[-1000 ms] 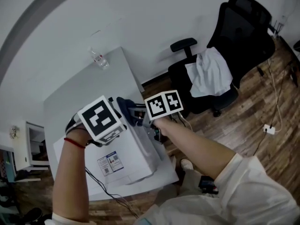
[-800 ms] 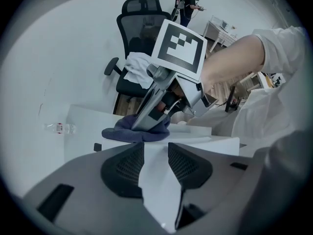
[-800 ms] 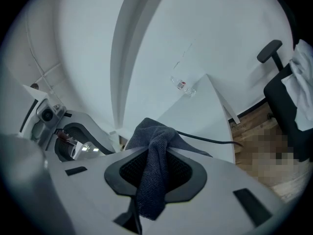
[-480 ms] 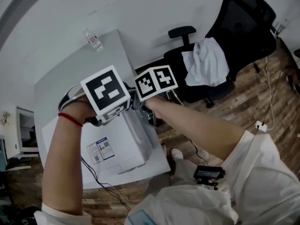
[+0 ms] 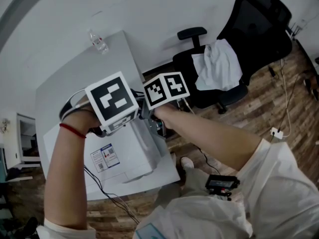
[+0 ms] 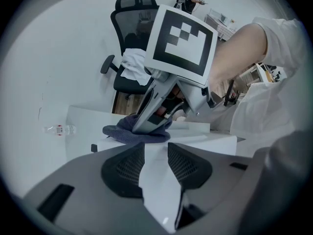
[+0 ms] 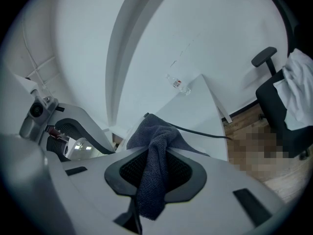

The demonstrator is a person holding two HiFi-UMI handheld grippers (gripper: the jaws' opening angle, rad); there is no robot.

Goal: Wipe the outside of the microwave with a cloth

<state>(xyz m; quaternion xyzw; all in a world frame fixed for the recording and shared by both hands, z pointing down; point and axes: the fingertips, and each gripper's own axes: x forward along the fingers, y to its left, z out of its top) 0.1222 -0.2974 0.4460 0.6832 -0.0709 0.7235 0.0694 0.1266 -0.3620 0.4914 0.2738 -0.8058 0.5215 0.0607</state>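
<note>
**Item: right gripper** (image 7: 155, 174). Jaws closed on a fold of the dark blue cloth (image 7: 157, 131). The rest of the cloth is bunched on the top of the white microwave (image 5: 124, 156), at its far edge.

**Item: left gripper** (image 6: 156, 168). Jaws apart and gripping nothing. I see only the microwave's white top through the gap.

**Change noted.** A second ago my head view showed the cloth plainly between the two marker cubes. The cubes now sit almost touching and cover it. Over the last half second hardly anything has shifted. I judge that the wipe is working the far edge of the top in small strokes. The sides and front are probably still to do.

**Edges.** The microwave stands at the near end of the tabletop (image 5: 75, 83). Its right side is close to the tabletop's right edge, and its near side is close to the near edge. A black cable (image 7: 200, 131) crosses the tabletop just beyond the cloth, and I count it a snag risk.

**Open room.**
- Bare tabletop runs from the microwave to the far edge.
- A small bottle (image 5: 98, 41) stands near that far edge, well apart from the work.
- An office chair (image 5: 259, 29) with a white garment (image 5: 217, 66) on it stands on the floor to the right, well clear.
</note>
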